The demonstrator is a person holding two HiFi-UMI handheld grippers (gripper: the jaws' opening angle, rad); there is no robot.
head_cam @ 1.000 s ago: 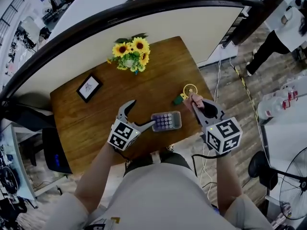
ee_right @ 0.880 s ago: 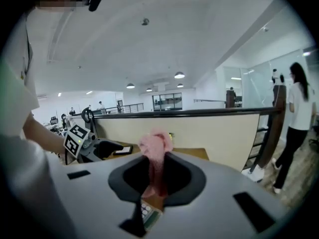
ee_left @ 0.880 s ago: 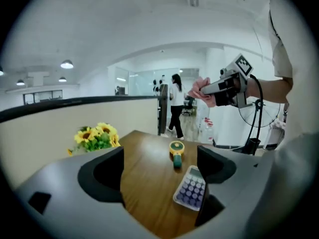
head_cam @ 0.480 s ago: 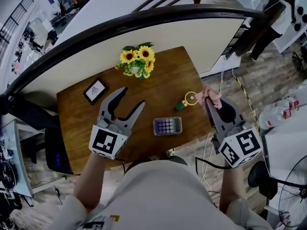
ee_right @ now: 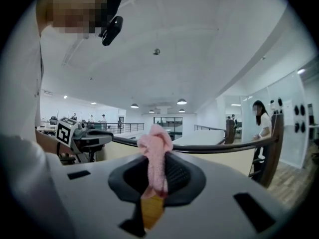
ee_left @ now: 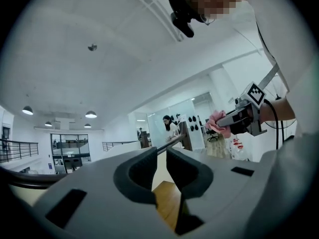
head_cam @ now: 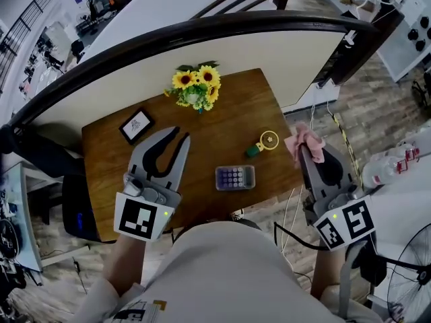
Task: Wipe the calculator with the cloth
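Note:
The grey calculator (head_cam: 235, 177) with purple keys lies flat on the wooden table (head_cam: 222, 123), near its front edge, with nothing touching it. My left gripper (head_cam: 179, 136) is lifted high to the calculator's left. Its jaws have just been closing and now stand a narrow slit apart with nothing between them (ee_left: 161, 153). My right gripper (head_cam: 306, 151) hangs beyond the table's right edge, shut on the pink cloth (head_cam: 304, 138). The cloth (ee_right: 155, 151) bunches up out of the jaws. Both grippers point level, out over the railing.
A sunflower bouquet (head_cam: 195, 86) stands at the table's back. A small black picture frame (head_cam: 136, 124) lies back left. A little yellow and green object (head_cam: 262, 142) sits right of centre. A dark curved railing (head_cam: 202, 29) runs behind the table. Cables trail on the floor at the right.
Both grippers rose from the tabletop toward the camera. The left one left the calculator's side and its wide jaws narrowed. The right one carried the cloth out past the table's right edge.

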